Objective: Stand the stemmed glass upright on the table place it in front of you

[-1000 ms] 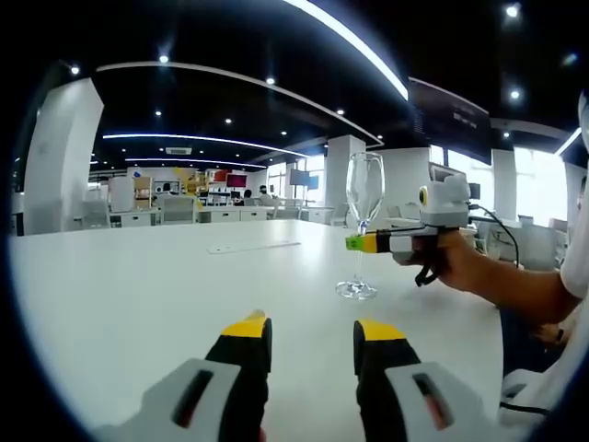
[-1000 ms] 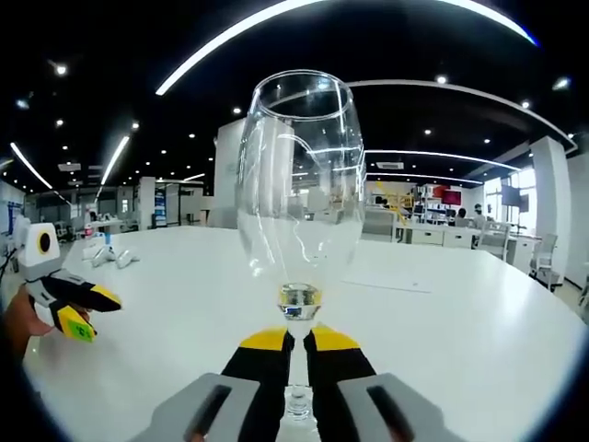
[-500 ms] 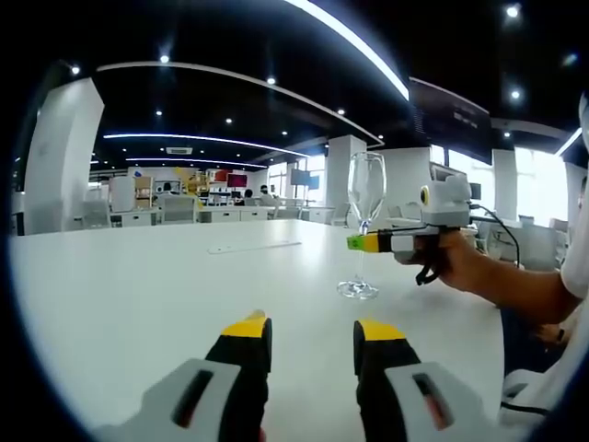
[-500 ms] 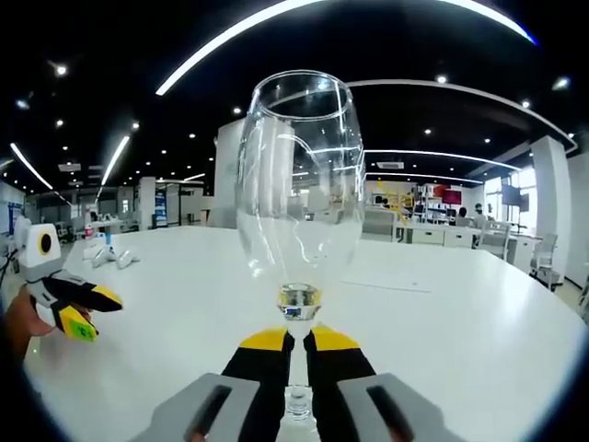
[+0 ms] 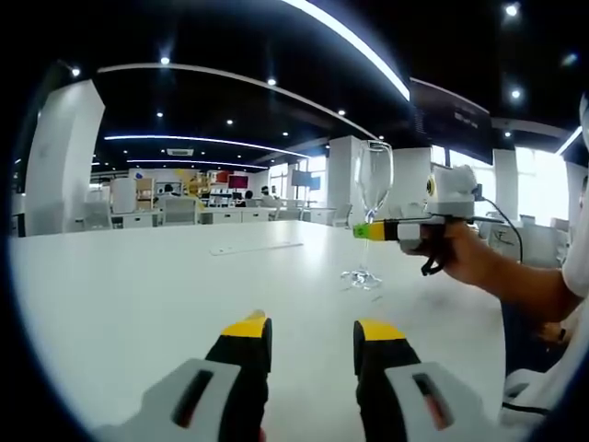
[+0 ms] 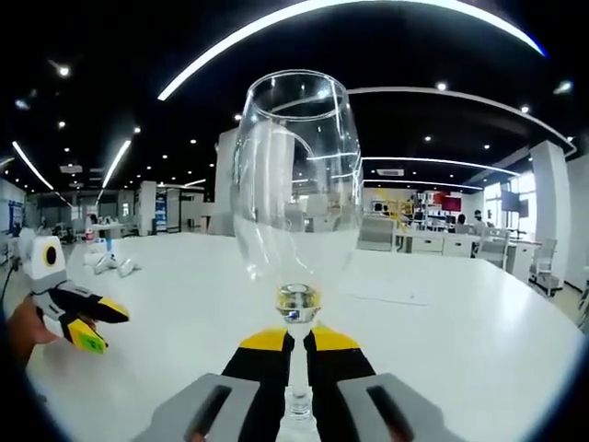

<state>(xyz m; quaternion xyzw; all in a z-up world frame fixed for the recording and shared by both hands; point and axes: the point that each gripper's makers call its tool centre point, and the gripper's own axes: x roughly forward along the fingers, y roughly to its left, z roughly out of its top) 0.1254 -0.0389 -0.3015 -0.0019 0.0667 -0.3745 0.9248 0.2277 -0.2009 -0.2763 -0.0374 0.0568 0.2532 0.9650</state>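
A clear stemmed glass [image 5: 371, 184] stands upright over the white table [image 5: 120, 295], right of centre in the left gripper view. My right gripper [image 5: 370, 231] comes in from the right, held by a hand [image 5: 460, 258], and is shut on the stem. In the right gripper view the bowl of the glass [image 6: 296, 193] looms close, with the stem pinched between the yellow fingertips of my right gripper [image 6: 296, 340]. I cannot tell whether the foot touches the table. My left gripper [image 5: 311, 343] hangs open low over the table, well short of the glass, and shows at left as the left gripper [image 6: 90, 328].
A thin flat white strip [image 5: 241, 247] lies on the table beyond the glass. Small white objects [image 6: 112, 264] sit at the table's far left side. The person's forearm [image 5: 534, 290] reaches in from the right. Desks and chairs stand in the hall behind.
My right gripper and the glass have shifted a little up and to the right in the left gripper view. My left gripper has stayed open and still.
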